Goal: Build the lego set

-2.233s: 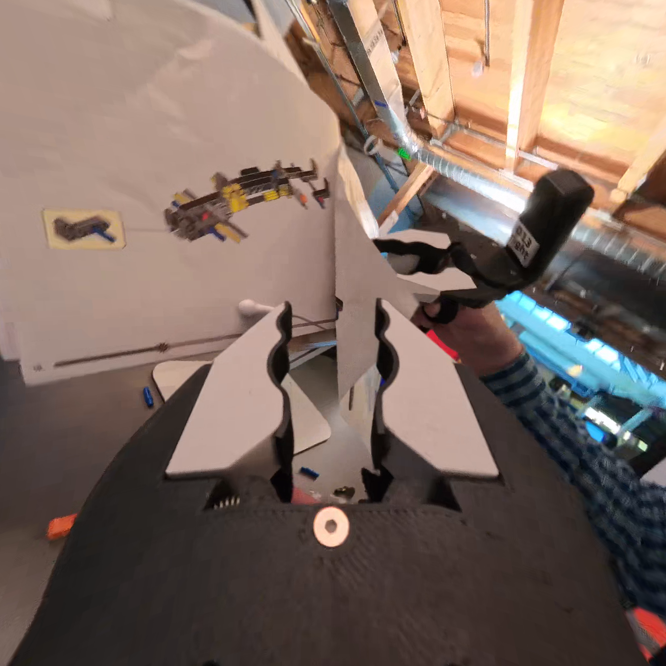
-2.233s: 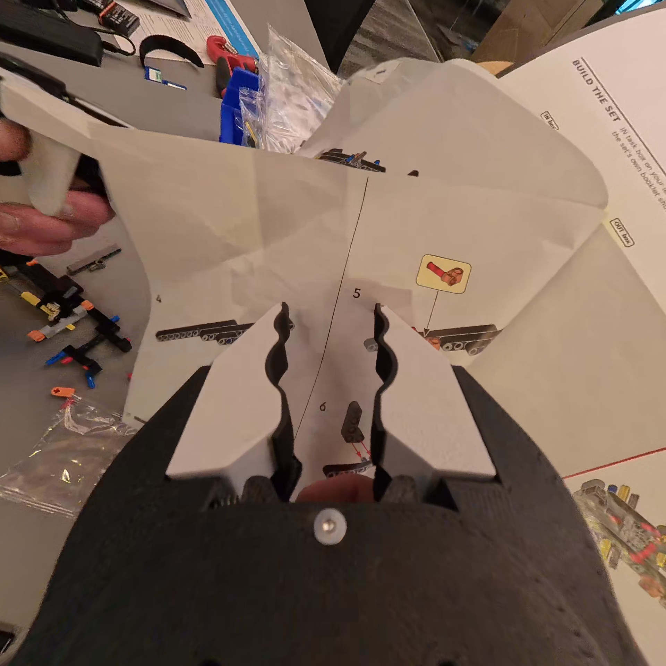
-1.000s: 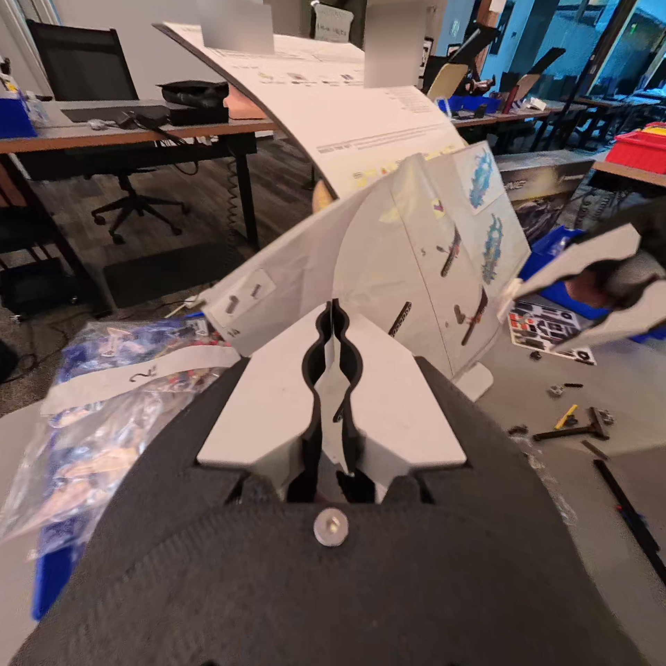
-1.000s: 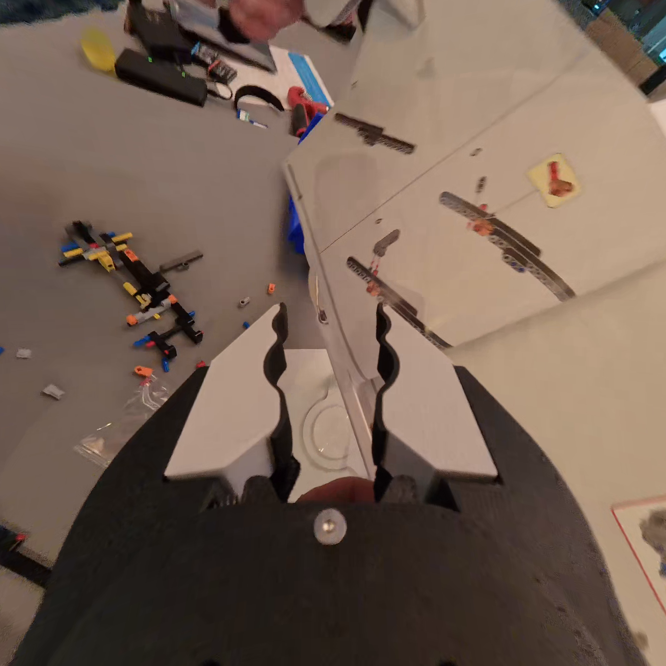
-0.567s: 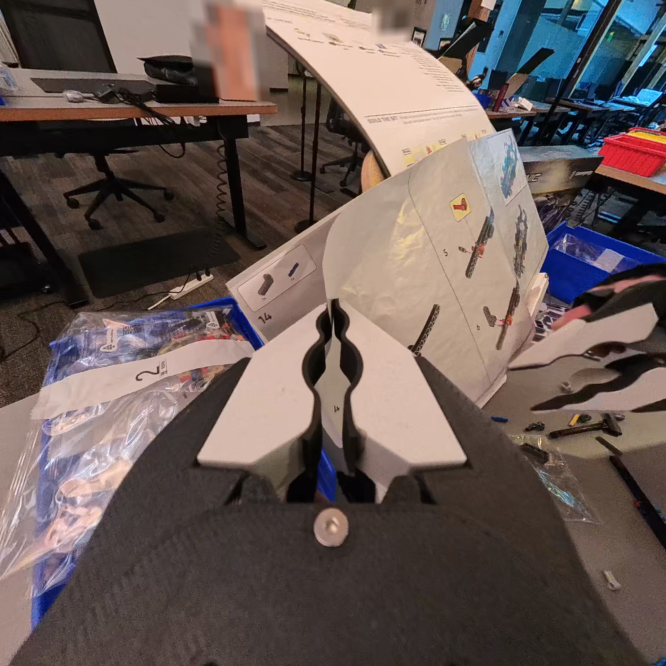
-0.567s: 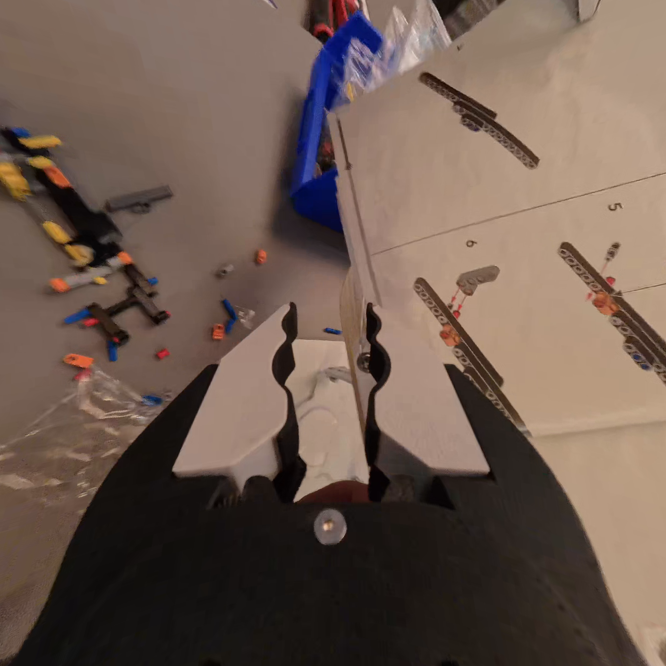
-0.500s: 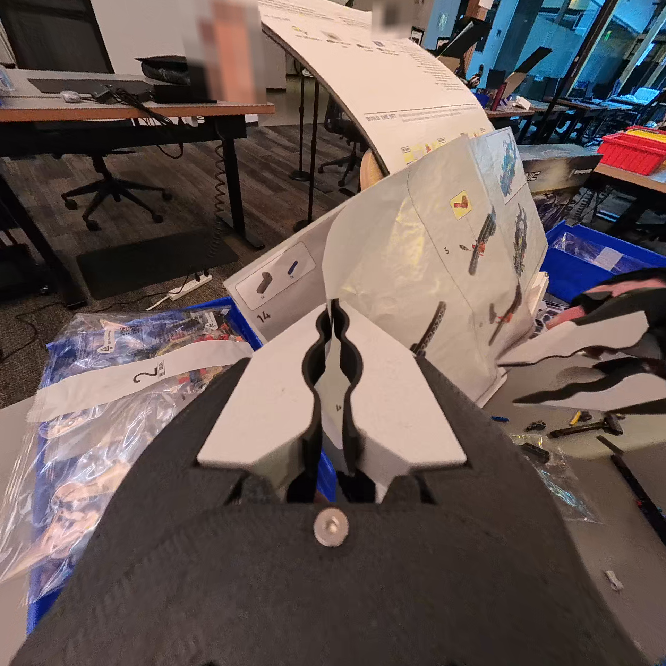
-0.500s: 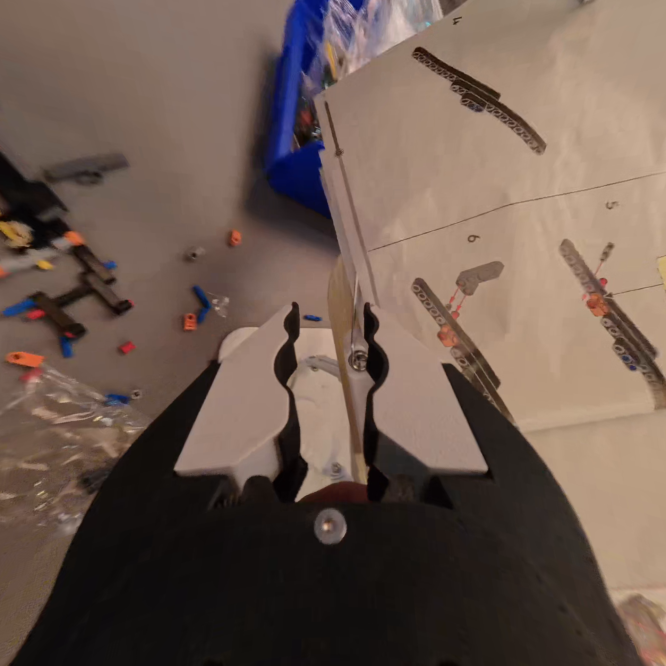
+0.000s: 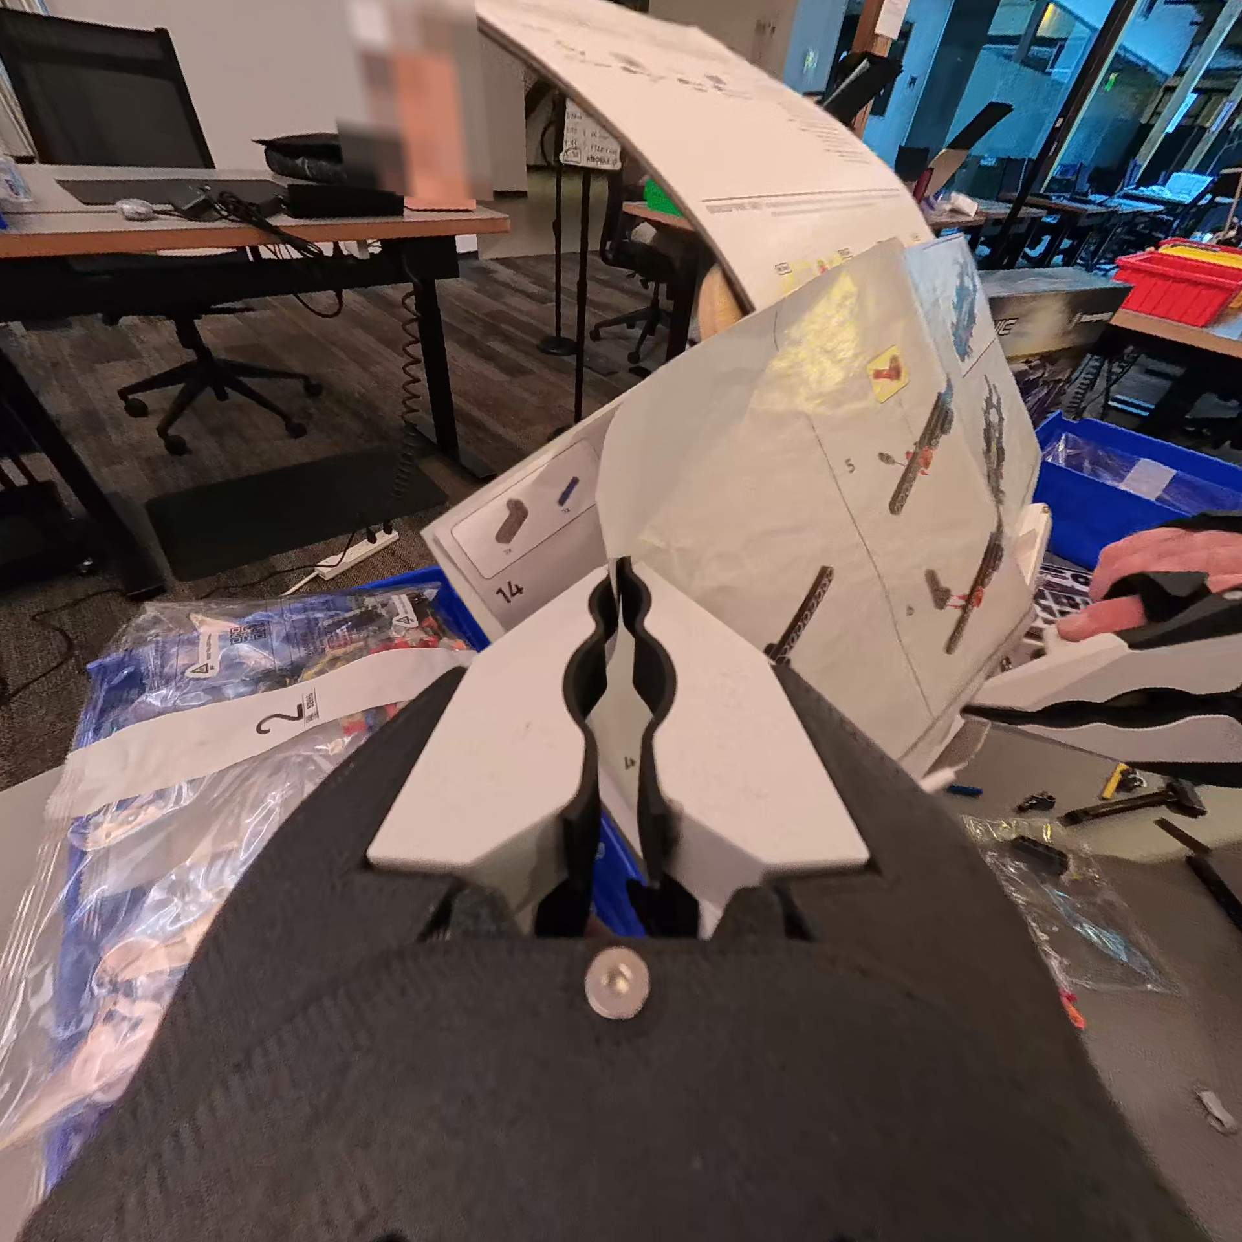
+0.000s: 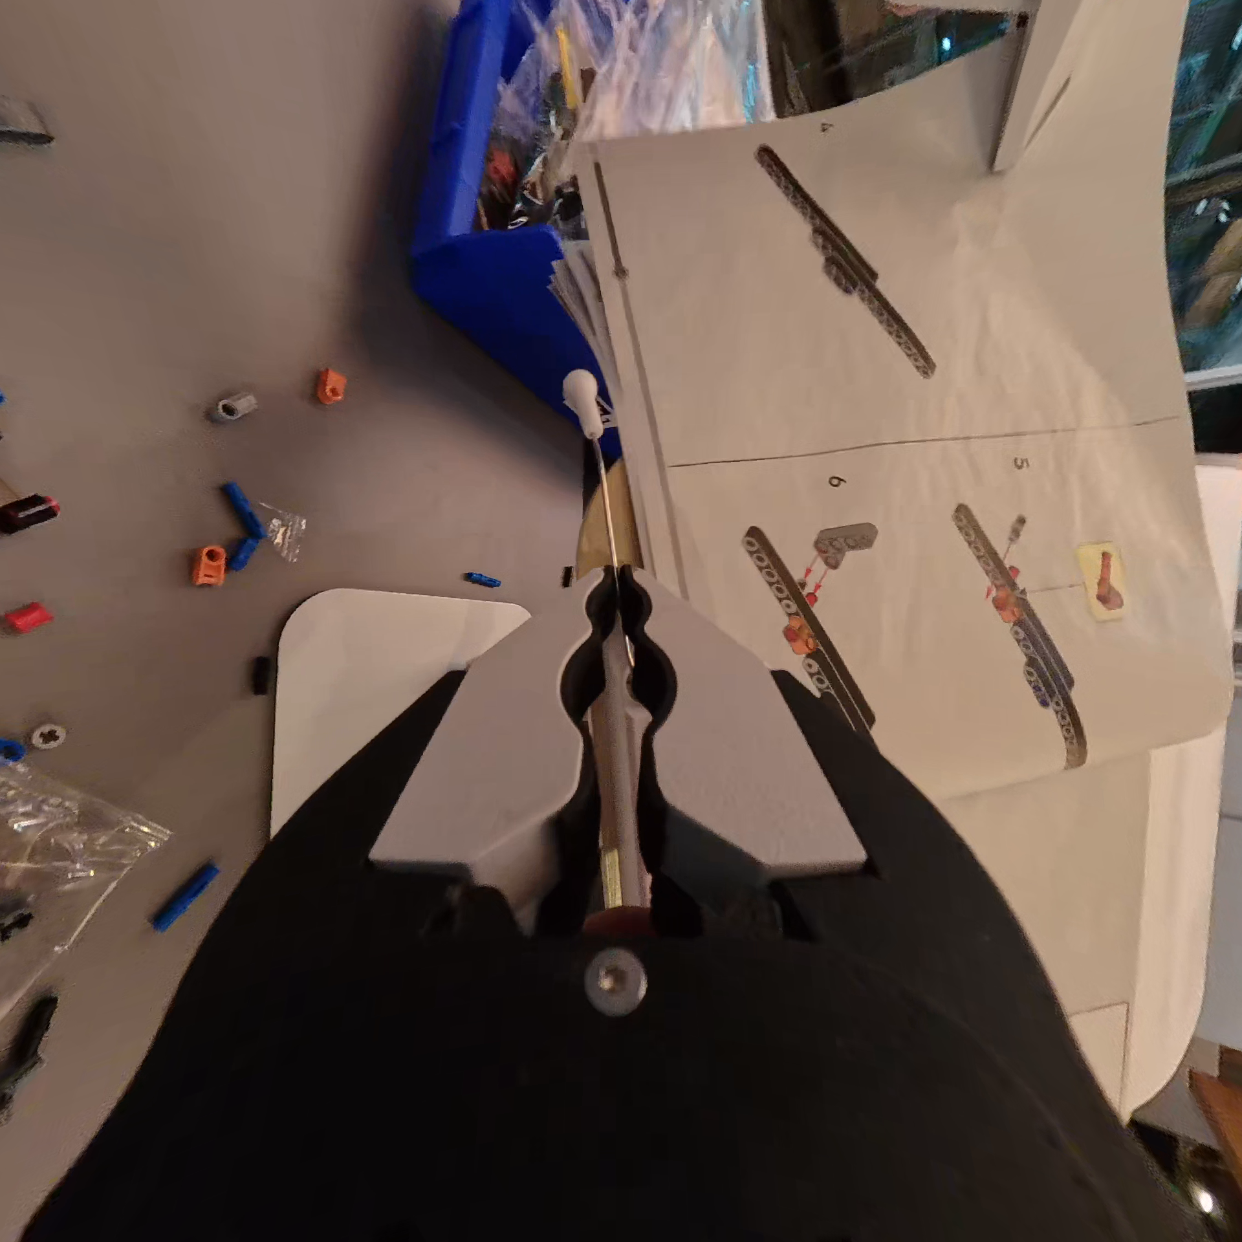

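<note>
Glossy white paper, creased and curling, fills both wrist views: one instruction booklet [image 9: 793,511], its open page printed with black studded beams, stands over a blue bin [image 10: 497,269]. One left gripper [image 9: 622,585], wavy-edged grey fingers on a matte black textured body, is clenched on the page's lower edge, tilted up over two clear crinkled bags of lego pieces [image 9: 201,739] lying in the bin. One right gripper [image 10: 615,591] points down at the grey table [image 10: 168,235], its fingers pressed together around a thin metal wire with a white rounded tip [image 10: 583,403], part of a white stand [image 10: 376,679] below the booklet; whether paper is also pinched cannot be told. In the left wrist view the right gripper [image 9: 1102,692] lies level beside the booklet, a person's hand [image 9: 1169,571] wrapped on its handle. Left of the booklet lie loose lego pieces: two orange connectors [image 10: 210,566], several blue pins [image 10: 240,501], one grey sleeve [image 10: 235,406], one red block [image 10: 28,616].
</note>
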Demonstrator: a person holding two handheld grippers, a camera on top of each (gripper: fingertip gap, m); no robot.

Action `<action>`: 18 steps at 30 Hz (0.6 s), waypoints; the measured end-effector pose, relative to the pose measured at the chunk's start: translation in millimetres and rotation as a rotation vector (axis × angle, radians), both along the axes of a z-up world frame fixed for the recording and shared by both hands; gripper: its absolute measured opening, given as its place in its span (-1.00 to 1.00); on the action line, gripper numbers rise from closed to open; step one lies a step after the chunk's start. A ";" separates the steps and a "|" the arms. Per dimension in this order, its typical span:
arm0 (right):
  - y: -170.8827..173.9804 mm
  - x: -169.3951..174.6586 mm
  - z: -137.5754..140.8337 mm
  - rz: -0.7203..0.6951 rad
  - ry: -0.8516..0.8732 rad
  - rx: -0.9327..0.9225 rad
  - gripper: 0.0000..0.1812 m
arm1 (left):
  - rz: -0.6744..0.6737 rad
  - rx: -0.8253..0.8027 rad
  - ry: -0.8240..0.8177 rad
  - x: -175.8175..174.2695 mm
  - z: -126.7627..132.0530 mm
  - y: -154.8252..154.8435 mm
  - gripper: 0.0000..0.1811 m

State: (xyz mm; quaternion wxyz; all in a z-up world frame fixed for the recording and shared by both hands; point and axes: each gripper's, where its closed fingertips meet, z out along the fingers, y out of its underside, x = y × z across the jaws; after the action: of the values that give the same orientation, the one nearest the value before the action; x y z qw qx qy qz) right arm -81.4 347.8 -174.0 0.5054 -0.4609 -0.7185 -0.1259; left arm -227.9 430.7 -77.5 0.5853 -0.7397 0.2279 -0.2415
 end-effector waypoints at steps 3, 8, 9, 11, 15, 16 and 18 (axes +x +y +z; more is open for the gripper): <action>-3.3 0.4 0.3 0.049 0.014 -0.089 -1.00 | 0.004 -0.001 -0.003 1.5 -4.0 5.9 -1.00; -4.9 -0.6 4.7 0.090 0.119 -0.189 -1.00 | 0.008 0.000 -0.012 1.0 -7.9 11.6 -1.00; -4.6 -1.0 6.2 0.089 0.161 -0.214 -1.00 | 0.007 -0.001 -0.017 1.1 -9.3 12.4 -1.00; -3.4 -1.6 7.6 0.070 0.232 -0.253 -1.00 | 0.009 -0.002 -0.020 1.1 -13.4 14.4 -1.00; -2.0 -1.2 12.2 0.010 0.373 -0.336 -1.00 | 0.004 -0.004 -0.029 2.1 -18.7 17.3 -1.00; -1.7 -0.8 13.3 -0.005 0.409 -0.352 -1.00 | 0.003 -0.004 -0.024 2.4 -19.9 17.8 -1.00; -0.5 1.0 16.2 -0.048 0.479 -0.377 -1.00 | -0.003 -0.003 -0.032 3.1 -19.7 17.9 -1.00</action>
State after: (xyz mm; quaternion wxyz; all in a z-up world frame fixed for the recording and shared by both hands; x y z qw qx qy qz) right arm -80.4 347.3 -157.7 0.5627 -0.5799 -0.5788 0.1101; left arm -224.8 448.5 -97.2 0.5875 -0.7361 0.2194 -0.2546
